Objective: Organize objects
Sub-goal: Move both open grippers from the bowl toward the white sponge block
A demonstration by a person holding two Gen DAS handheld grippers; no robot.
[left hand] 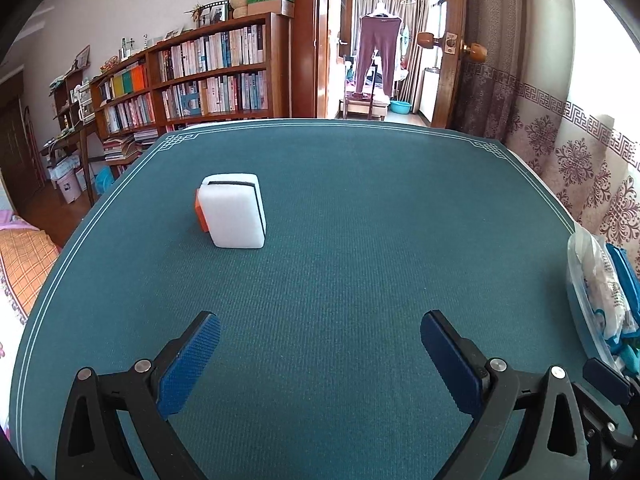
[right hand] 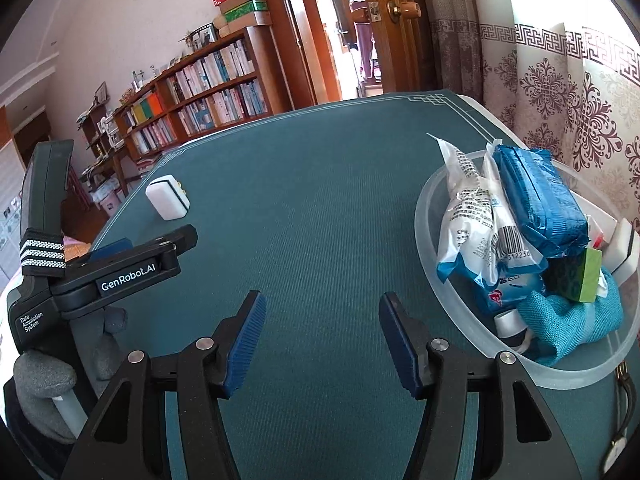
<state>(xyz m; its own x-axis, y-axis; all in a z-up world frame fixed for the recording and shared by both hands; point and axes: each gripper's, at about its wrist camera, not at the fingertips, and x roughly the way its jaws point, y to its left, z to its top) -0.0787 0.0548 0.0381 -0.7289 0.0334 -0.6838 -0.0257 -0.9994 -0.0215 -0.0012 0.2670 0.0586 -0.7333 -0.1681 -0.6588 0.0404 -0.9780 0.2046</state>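
Observation:
A white sponge block with a black strip and an orange back [left hand: 233, 211] stands alone on the teal table mat [left hand: 340, 240]; it also shows in the right wrist view [right hand: 167, 197] at the far left. My left gripper [left hand: 320, 348] is open and empty, well short of the sponge; its body shows in the right wrist view [right hand: 120, 268]. My right gripper [right hand: 322, 320] is open and empty over the mat. A clear plastic bowl [right hand: 448, 280] at the right holds a blue wrapped packet [right hand: 536, 196], white packets, a green sponge and a teal cloth.
The bowl's edge with packets shows at the far right of the left wrist view [left hand: 592, 288]. Patterned curtains [right hand: 560, 92] hang close behind the table's right side. Bookshelves [left hand: 200, 76] and an open door [left hand: 448, 40] lie beyond the far edge.

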